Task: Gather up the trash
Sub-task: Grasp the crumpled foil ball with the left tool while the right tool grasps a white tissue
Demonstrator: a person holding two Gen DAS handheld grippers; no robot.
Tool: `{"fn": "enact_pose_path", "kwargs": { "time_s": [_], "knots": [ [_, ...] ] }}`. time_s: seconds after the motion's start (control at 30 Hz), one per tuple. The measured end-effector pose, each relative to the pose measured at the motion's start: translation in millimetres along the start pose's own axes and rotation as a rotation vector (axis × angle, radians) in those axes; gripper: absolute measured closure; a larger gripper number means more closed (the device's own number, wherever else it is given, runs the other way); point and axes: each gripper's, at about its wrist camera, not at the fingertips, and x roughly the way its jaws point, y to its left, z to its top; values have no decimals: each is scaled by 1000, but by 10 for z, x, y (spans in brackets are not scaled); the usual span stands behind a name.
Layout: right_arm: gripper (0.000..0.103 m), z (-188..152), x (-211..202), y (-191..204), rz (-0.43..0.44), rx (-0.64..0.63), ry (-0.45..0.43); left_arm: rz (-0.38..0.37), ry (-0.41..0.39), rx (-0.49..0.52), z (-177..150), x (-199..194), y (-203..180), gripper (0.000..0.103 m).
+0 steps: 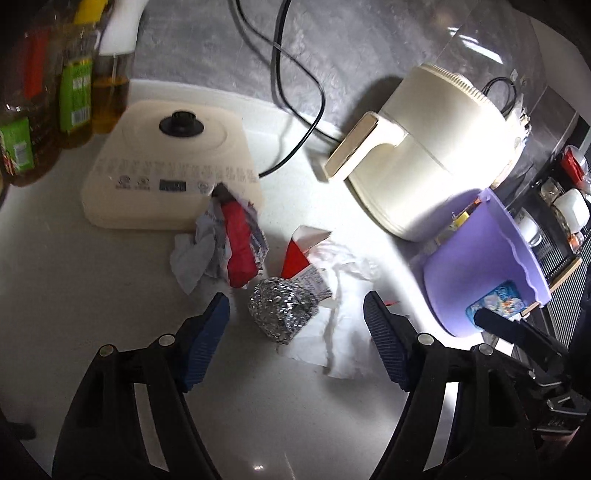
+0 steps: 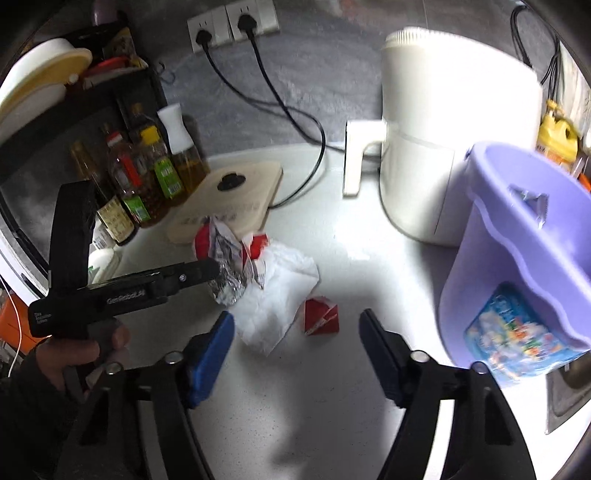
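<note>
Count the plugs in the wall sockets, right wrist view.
2. One black plug sits in the left socket, the other plug in the socket beside it, both on the wall above the bottles. More outlets may lie out of view.

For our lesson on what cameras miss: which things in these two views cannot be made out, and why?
- Purple bin contents: left wrist view, its wall hides them.
- Induction cooker panel print: left wrist view, too small.
- Foil ball: right wrist view, partly hidden by the left tool.
- Bin sticker: blurred.

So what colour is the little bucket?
Light purple bucket with a blue cartoon sticker; clearest in the right wrist view.
</note>
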Motion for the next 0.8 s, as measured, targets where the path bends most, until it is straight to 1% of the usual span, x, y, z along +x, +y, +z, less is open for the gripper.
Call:
{"fn": "enact_pose_path", "kwargs": {
  "time_s": [0.07,0.1,0.13,0.17,0.2,0.3,0.43,0.57,0.67,0.7,0.77,0.8],
  "knots": [
    [43,-25,89,-16,1,17,27,-8,11,-7,-15,91,33,32],
    [47,-40,145,-34,9,32,47,-11,16,-11,-22,138,49,33],
    [50,-54,185,-45,15,43,61,-12,20,-17,-30,184,70,38],
    [51,-71,249,-68,27,65,84,-14,26,-25,-40,216,86,50],
    [54,-85,297,-86,36,84,102,-19,35,-40,-48,255,115,55],
    [58,-117,426,-92,65,121,140,-34,24,-60,-62,225,151,56],
    [58,-136,621,4,110,130,178,-30,12,-70,-112,87,164,56],
    [58,-162,823,87,100,126,207,-12,-22,-78,-146,-111,178,56],
    [57,-164,910,111,98,134,218,19,-38,-90,-184,-273,240,56],
    [60,-157,926,135,94,122,217,28,-43,-96,-194,-315,258,56],
    [79,-146,977,199,93,79,228,46,-54,-111,-218,-399,288,56],
    [93,-145,1012,229,102,53,243,53,-57,-115,-227,-428,294,56]
  ]
}}
